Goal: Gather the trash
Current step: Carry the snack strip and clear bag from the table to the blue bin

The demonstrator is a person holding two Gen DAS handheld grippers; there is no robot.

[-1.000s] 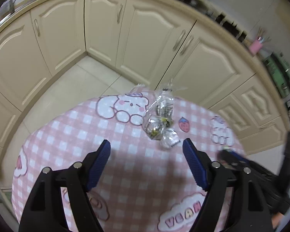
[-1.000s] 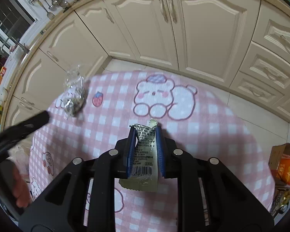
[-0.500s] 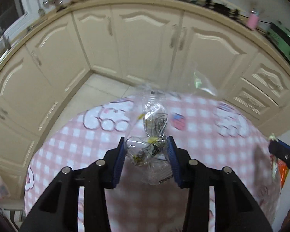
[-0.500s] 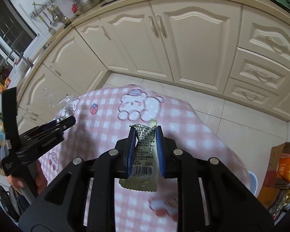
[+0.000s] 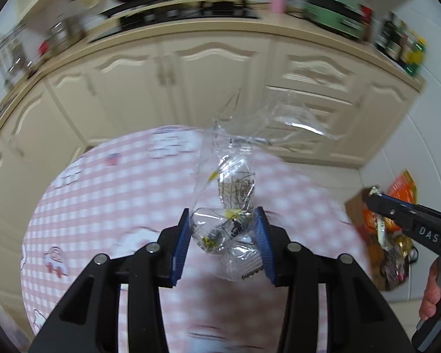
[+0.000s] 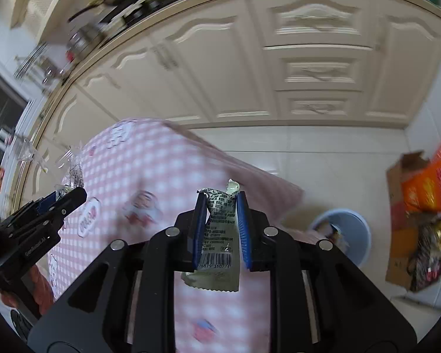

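Crinkly clear plastic is what your left claw [image 5: 222, 236] has clamped: a bundle of transparent cellophane wrappers [image 5: 230, 206], pinched low between the blue pads while the loose upper film fans out above them. It weighs next to nothing, is soft and slick, and springs back when squeezed, so keep the pinch on the dense crumpled knot rather than on the thin trailing sheet, which could slide free. Your right claw [image 6: 220, 229] is closed tight on a flat silver foil sachet with a barcode [image 6: 217, 235], gripped across its upper half, its lower edge hanging free; it is light, bendable and smooth too. Both pieces are off the round pink-checked tabletop [image 6: 150, 164]. A pale blue round bin [image 6: 345, 235] sits on the tiled floor just past the tabletop's edge, beside an open cardboard box of orange packets [image 6: 417, 194]. The floor around the bin looks open, so you likely have room to clear the tabletop's rim before dropping either piece.
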